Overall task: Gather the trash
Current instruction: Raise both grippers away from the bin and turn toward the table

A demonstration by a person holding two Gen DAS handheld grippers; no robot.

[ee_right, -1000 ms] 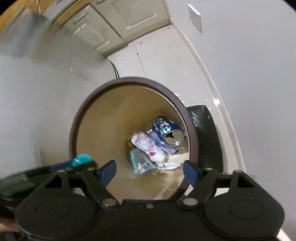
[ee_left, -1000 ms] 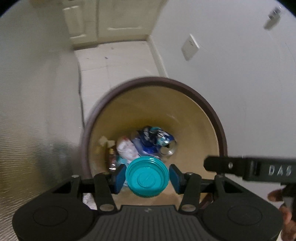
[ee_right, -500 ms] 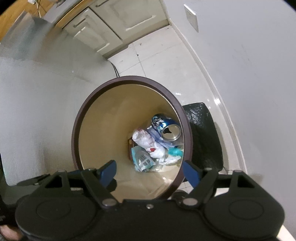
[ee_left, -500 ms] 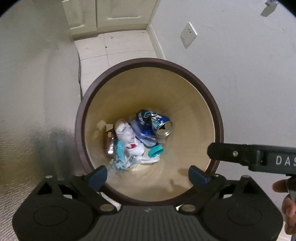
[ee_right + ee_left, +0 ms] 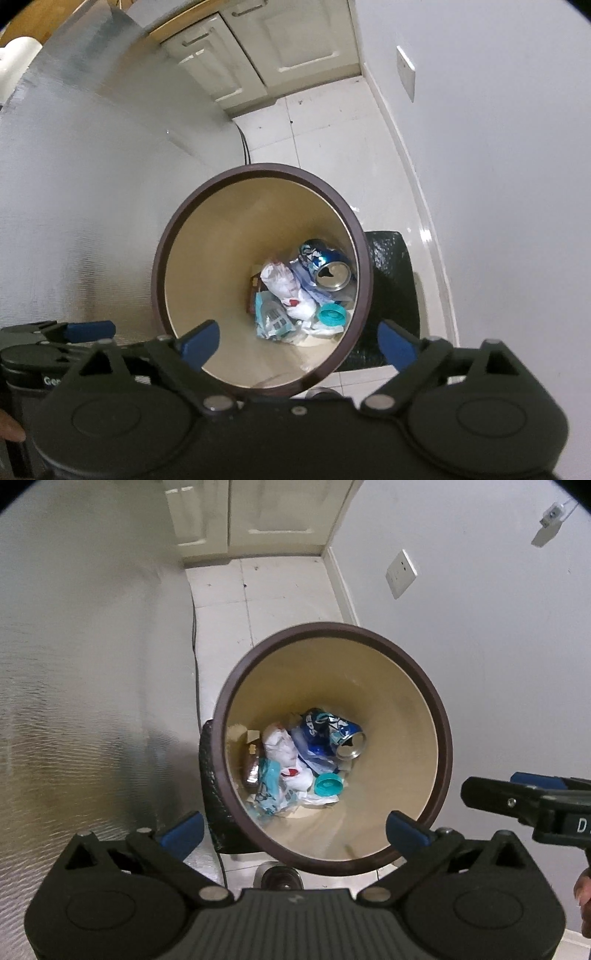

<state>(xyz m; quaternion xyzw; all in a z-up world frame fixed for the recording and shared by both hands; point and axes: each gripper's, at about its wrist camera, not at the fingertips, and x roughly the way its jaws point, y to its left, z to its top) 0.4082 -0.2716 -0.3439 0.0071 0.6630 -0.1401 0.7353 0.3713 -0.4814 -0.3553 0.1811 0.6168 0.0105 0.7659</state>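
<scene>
Left gripper [image 5: 294, 829] and right gripper [image 5: 298, 341]: jaws just opened wide, empty. Below them in the bin [image 5: 236, 805], the teal lid [image 5: 327, 785]: light, rigid, slippery; grip by its rim.

Low in the middle of my left view, the crushed blue can [image 5: 330, 733] in the bin shows "EPS". At the right edge, my other gripper [image 5: 532, 805] bears a white "D". In my right view, lower left, "Ge", perhaps more, stands on the neighbouring tool's body [image 5: 26, 373].
</scene>
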